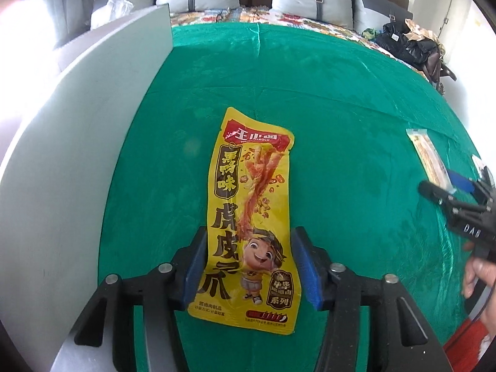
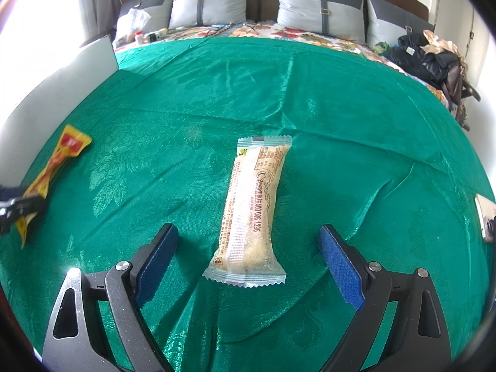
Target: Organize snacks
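Note:
A long yellow snack packet (image 1: pixel 251 220) with a cartoon child lies on the green cloth (image 1: pixel 341 108). My left gripper (image 1: pixel 249 248) has its blue pads against both long edges of the packet, closed on its lower half. The packet also shows in the right wrist view (image 2: pixel 52 167), at the far left. A pale clear-wrapped snack bar (image 2: pixel 252 214) lies on the cloth between the wide-open fingers of my right gripper (image 2: pixel 248 245), touching neither pad. The bar (image 1: pixel 429 155) and the right gripper (image 1: pixel 446 186) show at the right edge of the left wrist view.
A white board or box wall (image 1: pixel 62 155) stands along the left side of the cloth. Grey pillows (image 2: pixel 319 9) line the headboard behind. Dark bags and clothes (image 2: pixel 427 59) are piled at the back right. A small object (image 2: pixel 486 220) lies at the right edge.

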Motion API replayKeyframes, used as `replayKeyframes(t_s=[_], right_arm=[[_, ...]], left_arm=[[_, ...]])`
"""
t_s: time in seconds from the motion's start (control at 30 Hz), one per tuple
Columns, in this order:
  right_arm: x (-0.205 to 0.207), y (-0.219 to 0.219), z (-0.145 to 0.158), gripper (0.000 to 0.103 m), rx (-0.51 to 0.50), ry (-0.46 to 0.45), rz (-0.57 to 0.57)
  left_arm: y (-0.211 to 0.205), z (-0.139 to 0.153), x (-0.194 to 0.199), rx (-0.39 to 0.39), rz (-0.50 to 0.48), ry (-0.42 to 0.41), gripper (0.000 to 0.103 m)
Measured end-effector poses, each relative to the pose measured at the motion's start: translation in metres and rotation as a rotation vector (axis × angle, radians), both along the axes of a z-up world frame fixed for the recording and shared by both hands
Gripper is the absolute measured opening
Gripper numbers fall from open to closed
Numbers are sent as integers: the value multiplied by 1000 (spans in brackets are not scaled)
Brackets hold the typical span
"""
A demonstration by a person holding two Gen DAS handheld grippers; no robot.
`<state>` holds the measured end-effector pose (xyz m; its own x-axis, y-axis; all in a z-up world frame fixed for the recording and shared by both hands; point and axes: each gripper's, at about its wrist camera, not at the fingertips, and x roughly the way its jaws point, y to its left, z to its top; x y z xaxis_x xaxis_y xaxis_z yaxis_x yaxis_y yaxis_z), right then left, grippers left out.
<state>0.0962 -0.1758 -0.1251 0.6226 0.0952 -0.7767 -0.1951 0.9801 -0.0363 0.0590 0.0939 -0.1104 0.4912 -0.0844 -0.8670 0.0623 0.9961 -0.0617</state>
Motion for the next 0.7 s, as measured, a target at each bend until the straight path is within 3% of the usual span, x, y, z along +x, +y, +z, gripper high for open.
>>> replayKeyframes(t_s=[0.03, 0.07, 0.13, 0.23, 0.7], right_arm=[[0, 0, 0, 94, 0, 0, 0], [0, 0, 0, 94, 1, 0, 0], [0, 0, 0, 94, 0, 0, 1], [0, 0, 0, 94, 0, 0, 0], [-17, -6, 3, 92, 15, 25, 35]], left_arm=[[-1, -3, -2, 6, -3, -5, 85], [-2, -7, -3, 13, -7, -2, 99], [-6, -12, -7, 64, -27, -34, 103], [-3, -14, -10, 46, -34, -73, 103], [-1, -15, -17, 45, -30, -100, 103]])
